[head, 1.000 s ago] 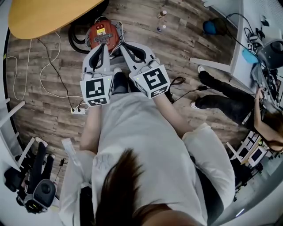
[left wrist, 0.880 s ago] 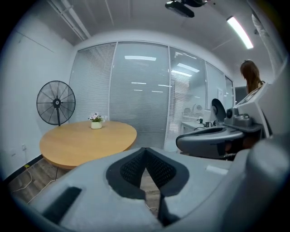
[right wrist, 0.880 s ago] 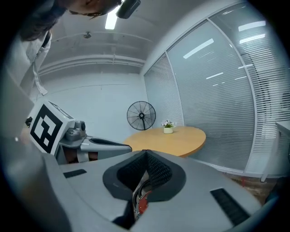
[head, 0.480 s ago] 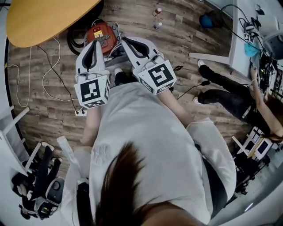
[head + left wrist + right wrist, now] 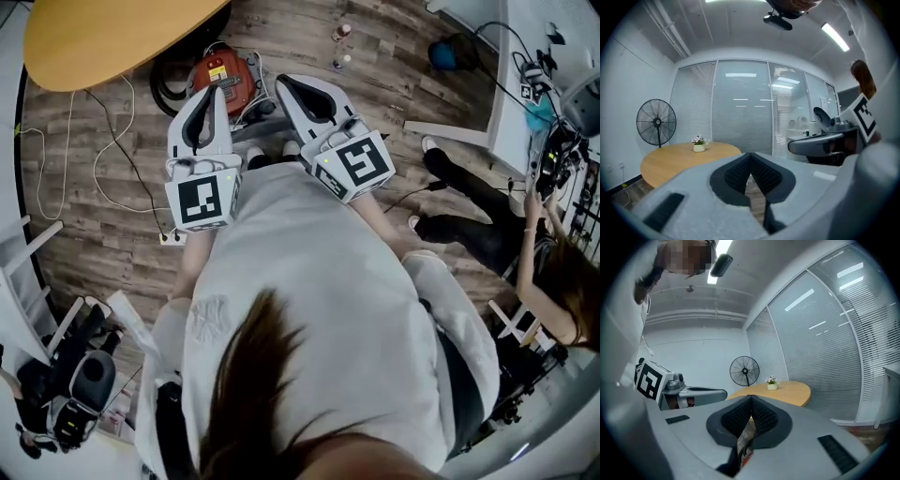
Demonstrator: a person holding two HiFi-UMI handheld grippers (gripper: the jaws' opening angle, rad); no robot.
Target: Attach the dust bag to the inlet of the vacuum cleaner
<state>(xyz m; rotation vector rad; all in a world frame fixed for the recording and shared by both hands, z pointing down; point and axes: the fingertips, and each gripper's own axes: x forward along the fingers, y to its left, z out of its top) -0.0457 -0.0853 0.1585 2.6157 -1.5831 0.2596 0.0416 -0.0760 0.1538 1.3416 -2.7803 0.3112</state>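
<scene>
Two grippers up in front of you: left gripper (image 5: pixel 217 92) and right gripper (image 5: pixel 283 82), both with jaws pressed together on nothing. Under them is a wood-plank floor (image 5: pixel 112 244) with white cables (image 5: pixel 98 159) trailing across it. The one red vacuum cleaner (image 5: pixel 225 77) sits on that floor just past the jaw tips, beside the round wooden counter (image 5: pixel 103 37). One flower pot (image 5: pixel 698 147) sits on that, one standing fan (image 5: pixel 656 124) is behind it, then a wall of blinds (image 5: pixel 740 108).

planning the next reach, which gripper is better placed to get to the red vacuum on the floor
Left, probably: in the head view the left gripper points at the vacuum, the right gripper sits beside it. Both have their jaws shut.
</scene>
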